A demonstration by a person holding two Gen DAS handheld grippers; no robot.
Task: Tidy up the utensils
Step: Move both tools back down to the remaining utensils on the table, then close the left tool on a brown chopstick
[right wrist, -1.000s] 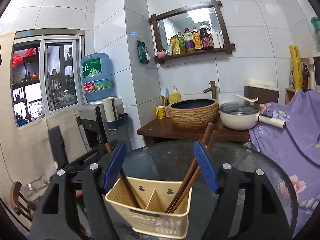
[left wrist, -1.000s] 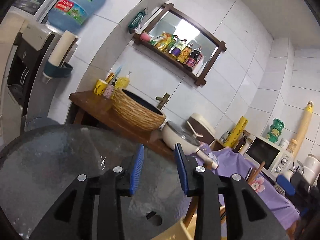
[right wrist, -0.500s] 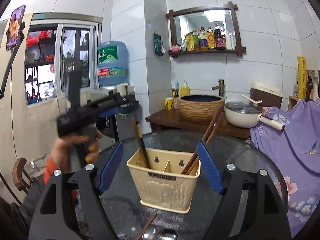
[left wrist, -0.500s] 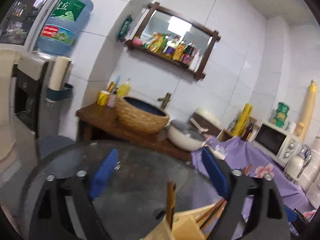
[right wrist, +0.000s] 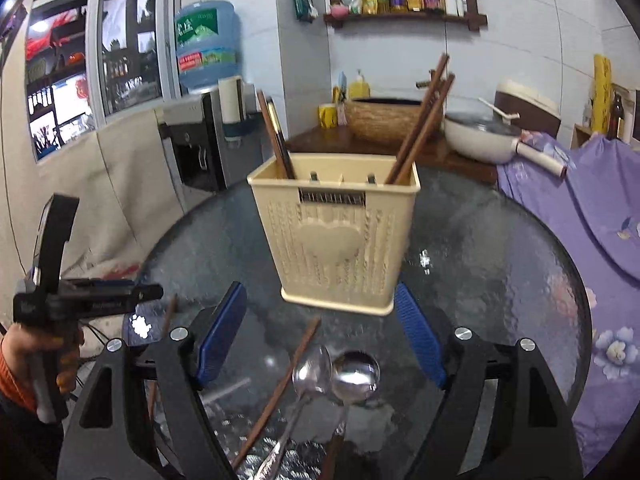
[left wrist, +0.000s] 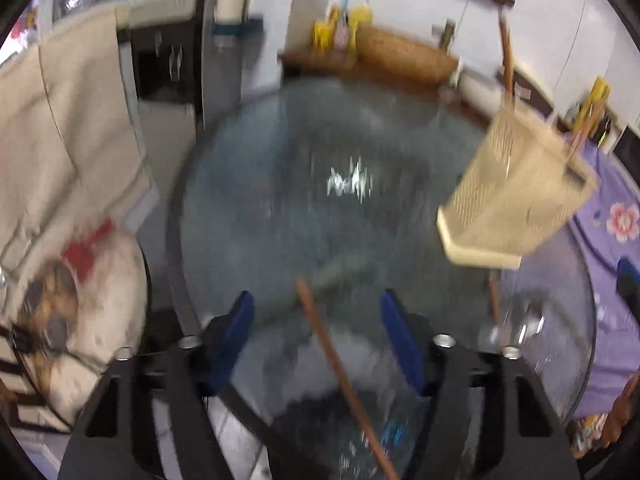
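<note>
A cream plastic utensil basket with a heart pressed into its front wall stands upright towards the far middle of the round dark glass bench. Its left compartment holds two dark chopsticks leaning left, and its right compartment holds two brown wooden chopsticks leaning right. In front of the basket, on the near part of the bench, lie a loose brown wooden chopstick, a narrow steel spoon and a round-bowled steel spoon, the two spoon bowls side by side and just touching.

The right gripper hangs above these loose utensils with its blue pads spread wide; the bowls of both spoons and the chopstick show between them, but the pads press on nothing. At the left edge of that view a hand holds the other black tool over the bench rim.

The left wrist view is blurred by motion. The left gripper points down at the glass, its jaws have just been closing from a wider spread and now stand about half apart. A brown chopstick lies on the bench between the blue pads, clear of both. The cream basket shows tilted at the far right of this view, well apart from that gripper. Beyond the bench stand a woven basin, a white pan and a purple flowered cloth
</note>
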